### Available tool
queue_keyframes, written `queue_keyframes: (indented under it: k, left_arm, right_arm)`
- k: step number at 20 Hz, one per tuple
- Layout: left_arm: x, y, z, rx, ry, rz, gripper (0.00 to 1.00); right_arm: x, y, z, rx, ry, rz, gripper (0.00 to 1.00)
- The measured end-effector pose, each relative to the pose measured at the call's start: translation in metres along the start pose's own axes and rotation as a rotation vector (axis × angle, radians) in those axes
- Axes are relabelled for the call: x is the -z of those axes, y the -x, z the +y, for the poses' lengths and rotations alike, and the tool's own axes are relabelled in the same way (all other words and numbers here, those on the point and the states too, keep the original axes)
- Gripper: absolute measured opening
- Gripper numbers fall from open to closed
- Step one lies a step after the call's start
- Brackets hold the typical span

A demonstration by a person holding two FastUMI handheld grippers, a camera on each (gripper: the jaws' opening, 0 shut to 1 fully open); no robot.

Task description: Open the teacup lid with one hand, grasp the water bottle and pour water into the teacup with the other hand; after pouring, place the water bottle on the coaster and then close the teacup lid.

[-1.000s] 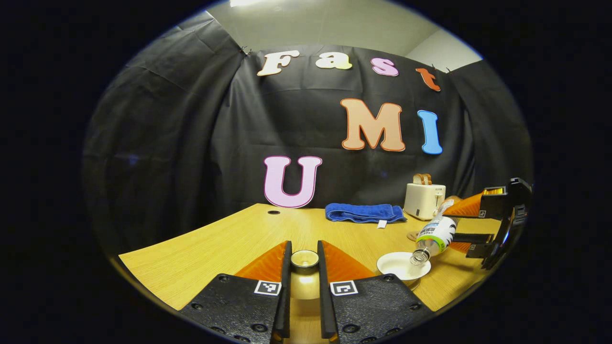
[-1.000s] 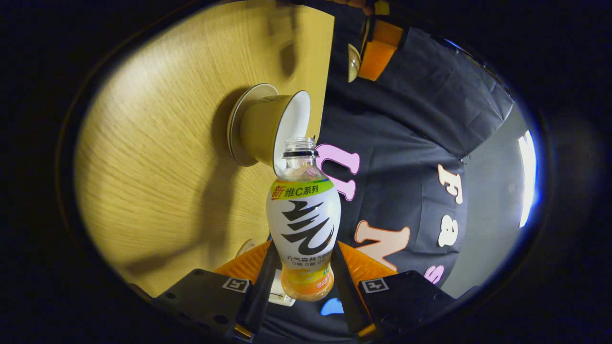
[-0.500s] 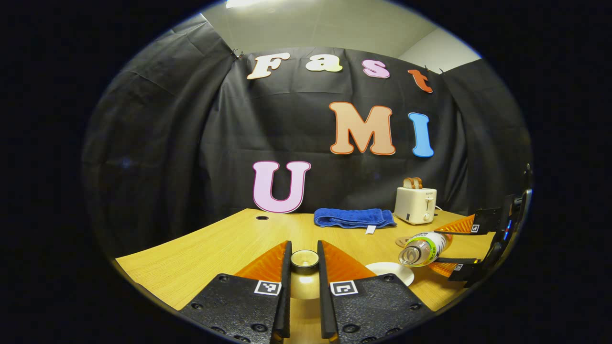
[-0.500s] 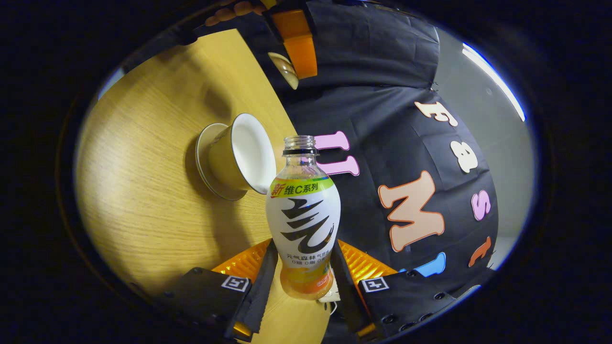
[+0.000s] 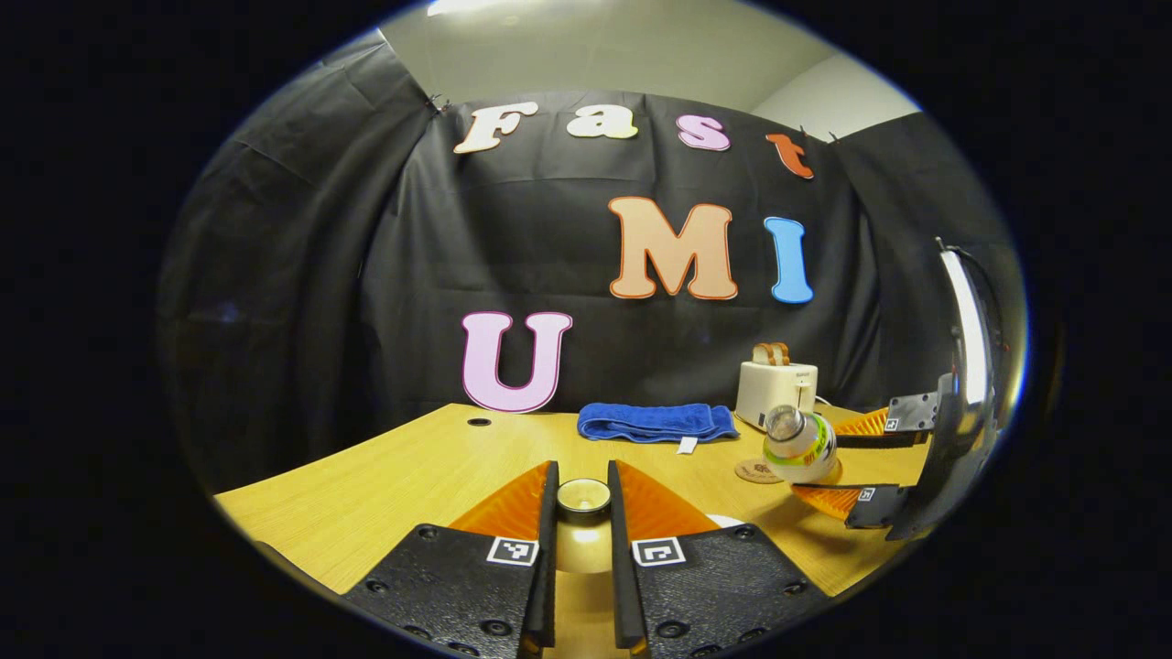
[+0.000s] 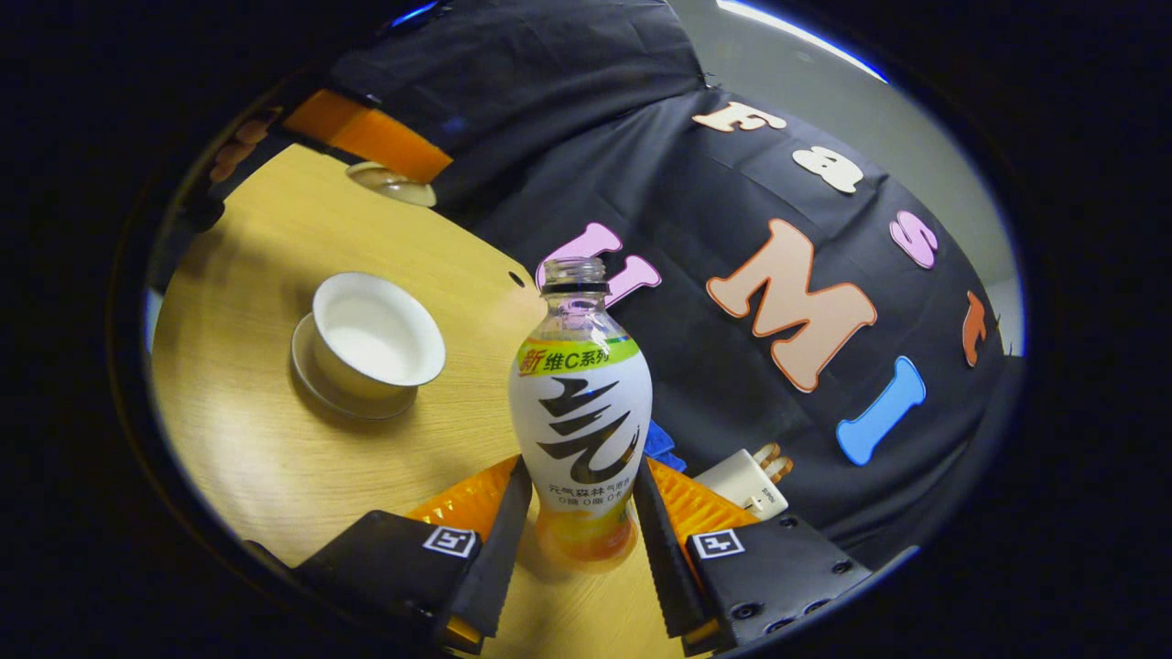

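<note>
Wooden surface (image 6: 275, 458) carries the open teacup (image 6: 377, 345) at ten o'clock of my right claw (image 6: 575, 513), clamped on the bottle (image 6: 580, 416). My left claw (image 5: 582, 531) pinches the lid (image 5: 583, 497). Pouring looks done; next, stand the bottle on the coaster (image 5: 754, 471).

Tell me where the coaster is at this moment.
In the left gripper view the coaster lies on the table, right of centre, in front of the toaster and just left of the held water bottle.

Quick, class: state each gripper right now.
Left gripper: shut on the teacup lid.
Right gripper: shut on the water bottle.
</note>
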State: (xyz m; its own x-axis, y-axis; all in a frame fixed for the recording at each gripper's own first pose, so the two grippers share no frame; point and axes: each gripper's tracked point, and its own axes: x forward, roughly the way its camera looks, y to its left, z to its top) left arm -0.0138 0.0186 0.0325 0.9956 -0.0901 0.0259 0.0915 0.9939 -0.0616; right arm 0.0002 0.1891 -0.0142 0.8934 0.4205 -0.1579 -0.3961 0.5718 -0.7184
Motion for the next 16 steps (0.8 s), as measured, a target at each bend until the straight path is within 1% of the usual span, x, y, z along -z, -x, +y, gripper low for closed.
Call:
queue_keyframes:
  k: [7, 10, 13, 16]
  left_arm:
    - [-0.006, -0.003, -0.018, 0.047, 0.007, -0.007, 0.22]
    - [-0.008, -0.002, -0.024, 0.066, 0.016, -0.014, 0.23]
    - [-0.01, -0.002, -0.031, 0.082, 0.022, -0.015, 0.23]
    - [-0.01, -0.002, -0.032, 0.089, 0.021, -0.016, 0.22]
  right_arm:
    - [0.002, -0.026, -0.031, 0.052, -0.318, -0.013, 0.7]
    - [0.005, -0.042, -0.047, 0.087, -0.417, -0.022, 0.71]
    - [0.011, -0.061, -0.066, 0.127, -0.505, -0.025, 0.69]
    - [0.02, -0.078, -0.083, 0.173, -0.625, -0.031, 0.7]
